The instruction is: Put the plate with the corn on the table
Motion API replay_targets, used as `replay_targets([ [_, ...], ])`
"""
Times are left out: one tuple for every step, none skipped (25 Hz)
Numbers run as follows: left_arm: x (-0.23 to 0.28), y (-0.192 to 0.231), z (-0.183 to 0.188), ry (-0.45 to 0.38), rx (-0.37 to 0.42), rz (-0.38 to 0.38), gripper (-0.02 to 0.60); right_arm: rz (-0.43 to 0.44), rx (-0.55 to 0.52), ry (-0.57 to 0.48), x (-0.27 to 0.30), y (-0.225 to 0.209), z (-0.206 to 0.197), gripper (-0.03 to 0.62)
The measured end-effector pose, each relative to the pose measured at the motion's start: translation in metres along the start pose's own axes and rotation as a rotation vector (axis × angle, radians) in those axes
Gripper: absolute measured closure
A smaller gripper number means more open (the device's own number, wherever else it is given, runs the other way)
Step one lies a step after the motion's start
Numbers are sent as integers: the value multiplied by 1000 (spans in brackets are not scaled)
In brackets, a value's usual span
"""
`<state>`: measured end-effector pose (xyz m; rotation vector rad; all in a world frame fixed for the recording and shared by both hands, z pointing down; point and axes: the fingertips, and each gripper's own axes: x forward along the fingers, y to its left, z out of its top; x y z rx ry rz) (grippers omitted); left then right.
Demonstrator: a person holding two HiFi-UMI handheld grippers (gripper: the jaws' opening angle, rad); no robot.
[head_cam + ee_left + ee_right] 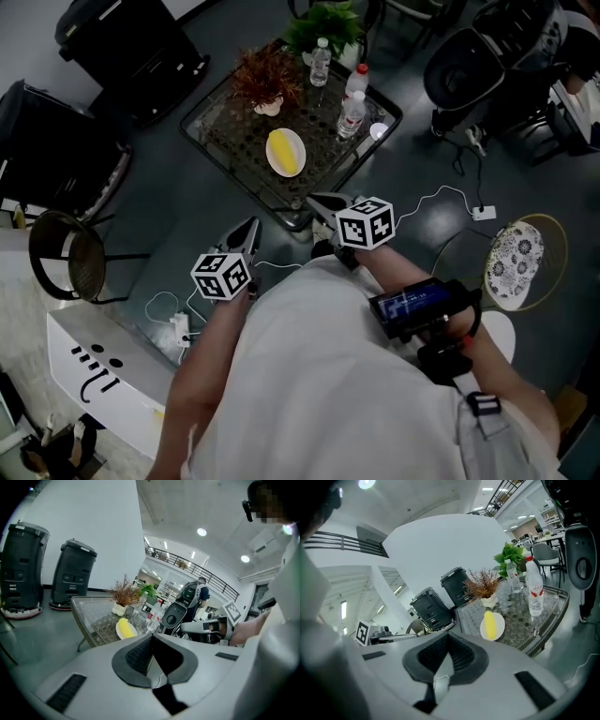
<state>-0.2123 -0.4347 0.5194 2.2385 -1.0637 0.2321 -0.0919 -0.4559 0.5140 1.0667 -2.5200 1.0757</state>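
A white plate (286, 152) carrying a yellow corn cob (284, 150) lies on the low glass-topped wicker table (217, 131), ahead of me. The plate (125, 629) shows just beyond my left jaws, and the plate (492, 626) shows right of my right jaws. My left gripper (251, 226) and right gripper (315, 200) hang close to my body, short of the table's near edge. Both hold nothing. The left gripper (151, 638) has its jaws pressed together, and so does the right gripper (446, 637).
On the table stand a dried plant in a pot (265, 80) and water bottles (352, 111). Two black machines (131, 42) are at the far left, a wire stool (70, 258) at the left, a patterned round seat (516, 253) at the right. Cables and a power strip (484, 213) lie on the floor.
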Motion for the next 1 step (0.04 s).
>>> replay_targets([
  [-3,-2,2,-6,5,-2,574,4,-4,-3,-2,4,0,585],
])
